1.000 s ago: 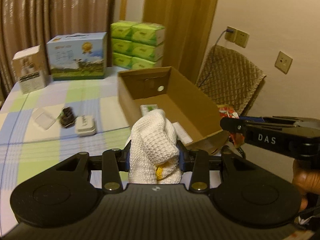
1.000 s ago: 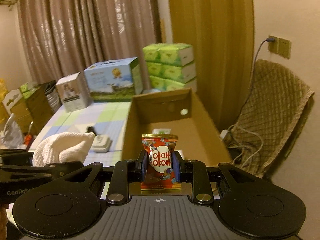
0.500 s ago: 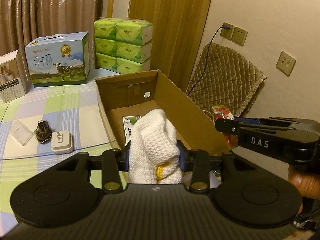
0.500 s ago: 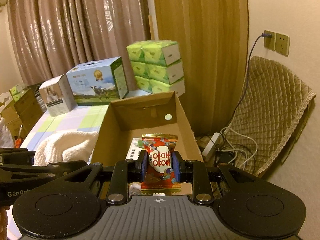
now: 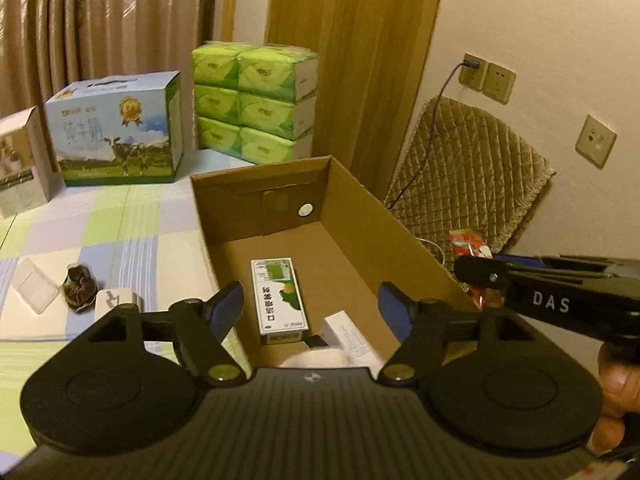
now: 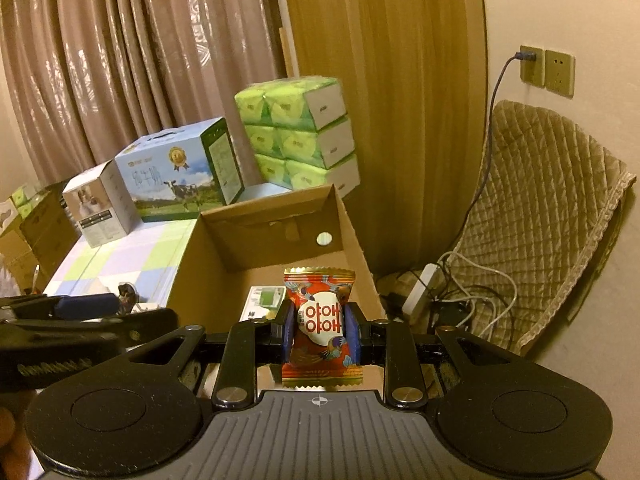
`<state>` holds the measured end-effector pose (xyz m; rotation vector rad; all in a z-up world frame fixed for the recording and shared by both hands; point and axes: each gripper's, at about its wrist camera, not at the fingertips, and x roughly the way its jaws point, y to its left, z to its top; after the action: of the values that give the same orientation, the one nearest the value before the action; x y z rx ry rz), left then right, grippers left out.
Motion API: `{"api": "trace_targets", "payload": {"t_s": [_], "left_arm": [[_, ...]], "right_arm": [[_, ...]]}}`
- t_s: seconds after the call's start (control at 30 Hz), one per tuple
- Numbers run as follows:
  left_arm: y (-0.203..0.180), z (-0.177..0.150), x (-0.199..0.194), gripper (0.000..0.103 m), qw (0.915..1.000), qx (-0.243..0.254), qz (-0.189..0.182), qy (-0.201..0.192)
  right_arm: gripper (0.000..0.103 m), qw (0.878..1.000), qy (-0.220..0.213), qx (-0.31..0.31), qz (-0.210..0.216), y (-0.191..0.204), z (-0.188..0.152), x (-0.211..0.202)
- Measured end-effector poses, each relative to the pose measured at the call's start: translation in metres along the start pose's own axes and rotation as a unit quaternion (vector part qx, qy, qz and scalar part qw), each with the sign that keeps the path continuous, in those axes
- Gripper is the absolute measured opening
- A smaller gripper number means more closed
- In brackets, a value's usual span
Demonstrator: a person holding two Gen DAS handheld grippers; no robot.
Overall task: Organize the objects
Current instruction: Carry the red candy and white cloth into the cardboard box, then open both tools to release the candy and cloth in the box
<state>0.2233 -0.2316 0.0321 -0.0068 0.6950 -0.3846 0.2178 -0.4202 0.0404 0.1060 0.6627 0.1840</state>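
A: What does the cardboard box (image 5: 360, 216) on the desk (image 5: 120, 224) hold?

B: A green-and-white carton (image 5: 279, 296); a white cloth (image 5: 320, 358), soft and limp, lies at its near end below the left gripper (image 5: 312, 306), whose fingers have just been opening and stand apart, empty.

A: And the right gripper (image 6: 318, 330)?

B: Its fingers are clamped on the snack packet (image 6: 320, 320) at mid-height, above the box. The packet is probably light, crinkly and slippery; hold its padded middle, not the foil ends.
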Motion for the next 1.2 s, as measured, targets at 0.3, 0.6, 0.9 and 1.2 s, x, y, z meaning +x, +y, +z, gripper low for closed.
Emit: {"api": "trace_targets", "payload": {"t_s": [0.3, 0.6, 0.9, 1.2], "left_arm": [[0.021, -0.011, -0.014, 0.070, 0.9996, -0.021, 0.016, 0.012], [0.038, -0.023, -0.028, 0.074, 0.9988, -0.046, 0.017, 0.006], [0.063, -0.044, -0.057, 0.081, 0.9970, -0.066, 0.040, 0.004], [0.086, -0.068, -0.094, 0.087, 0.9949, -0.078, 0.063, 0.006]], "right_arm": [[0.024, 1.000, 0.010, 0.002, 0.008, 0.004, -0.003, 0.007], [0.059, 0.999, -0.009, 0.002, 0.041, 0.004, 0.007, 0.013], [0.066, 0.999, -0.012, 0.027, 0.034, 0.002, -0.005, -0.016], [0.085, 0.998, -0.010, 0.029, 0.052, 0.040, -0.031, -0.049]]}}
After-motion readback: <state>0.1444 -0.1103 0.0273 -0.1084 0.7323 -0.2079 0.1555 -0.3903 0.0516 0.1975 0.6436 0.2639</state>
